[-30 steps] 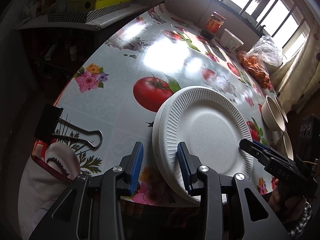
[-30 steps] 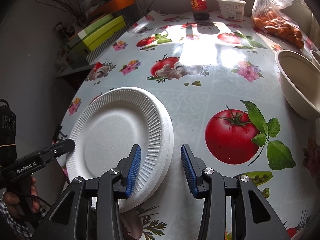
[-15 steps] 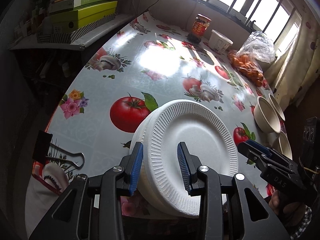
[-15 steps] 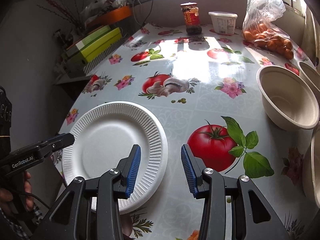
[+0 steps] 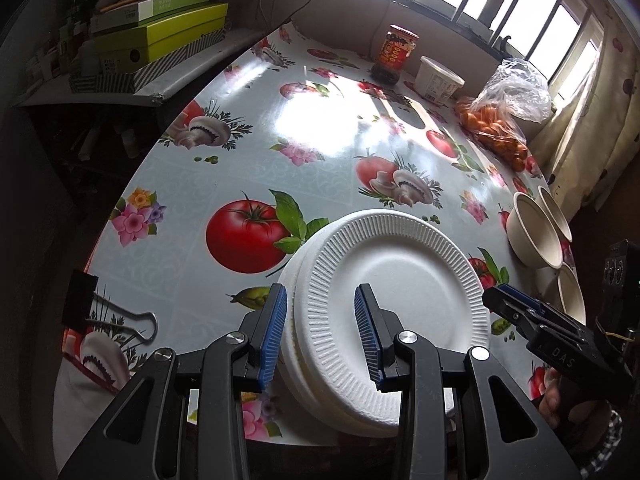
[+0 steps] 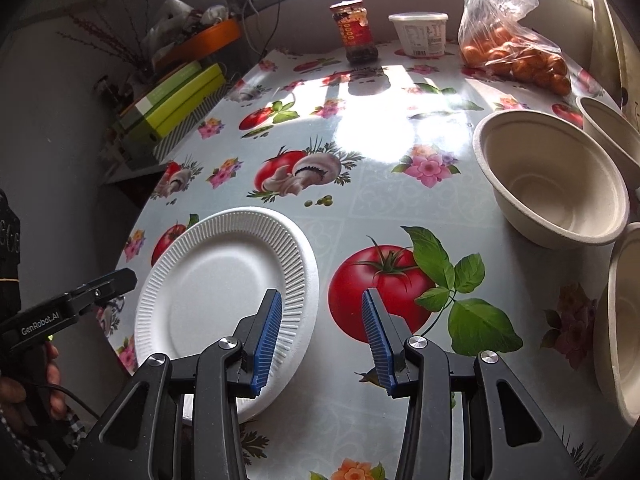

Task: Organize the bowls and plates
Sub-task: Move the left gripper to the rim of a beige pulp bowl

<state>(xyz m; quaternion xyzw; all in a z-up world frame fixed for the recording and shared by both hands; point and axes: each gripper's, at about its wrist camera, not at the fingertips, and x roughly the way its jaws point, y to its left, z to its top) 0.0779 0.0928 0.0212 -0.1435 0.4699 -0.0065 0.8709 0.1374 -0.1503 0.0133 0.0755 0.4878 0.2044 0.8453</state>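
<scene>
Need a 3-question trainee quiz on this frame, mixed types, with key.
1. True or false: the white plates lie in one stack near the table's edge.
2. How many beige bowls show in the right wrist view? A) one B) three C) five
3. Fill in: the bag of orange fruit sits beside the white ____.

Key: 1 true; 2 B; 3 tub.

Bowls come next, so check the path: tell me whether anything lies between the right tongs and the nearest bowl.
Nothing visible does. Only bare tablecloth lies between the right tongs and the nearest bowl; the plate stack sits on the other side.
</scene>
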